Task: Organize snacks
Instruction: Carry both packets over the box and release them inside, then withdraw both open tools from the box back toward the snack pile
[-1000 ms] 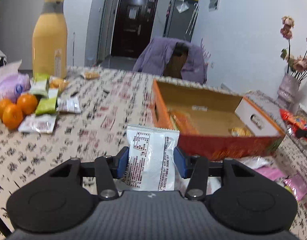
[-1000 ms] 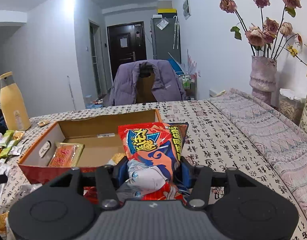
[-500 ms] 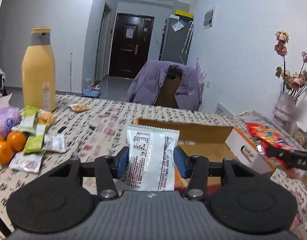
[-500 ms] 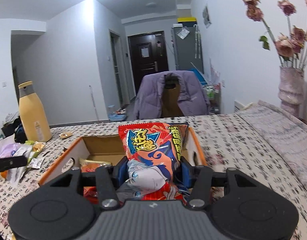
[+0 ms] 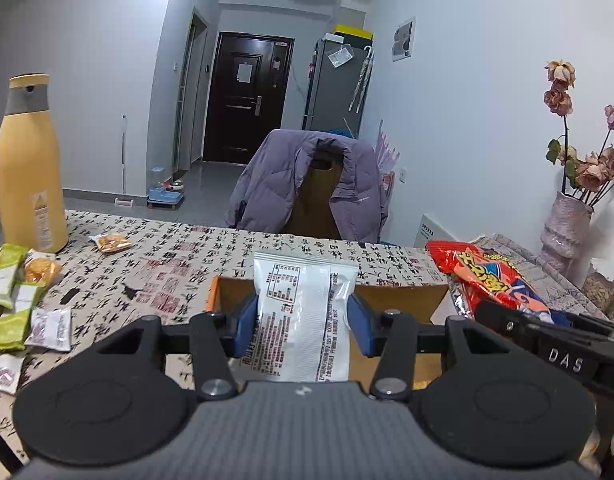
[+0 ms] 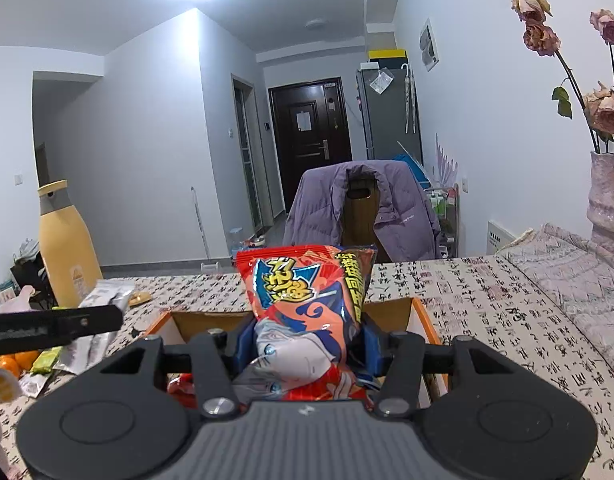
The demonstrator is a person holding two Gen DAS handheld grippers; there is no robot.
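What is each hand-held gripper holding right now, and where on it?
The left hand-held gripper clamps a white snack packet by its lower side edges. The right hand-held gripper clamps a red snack bag across its lower middle.

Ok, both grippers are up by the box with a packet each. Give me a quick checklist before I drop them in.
1. Left gripper clamped on the white packet: ok.
2. Right gripper clamped on the red snack bag: ok.
3. Cardboard box open at the top: ok.
4. Packets directly over the opening: cannot tell, the near rim is hidden.
5. Free space inside the box: cannot tell, the floor is hidden.
6. Grippers apart from each other: ok, side by side, not touching.
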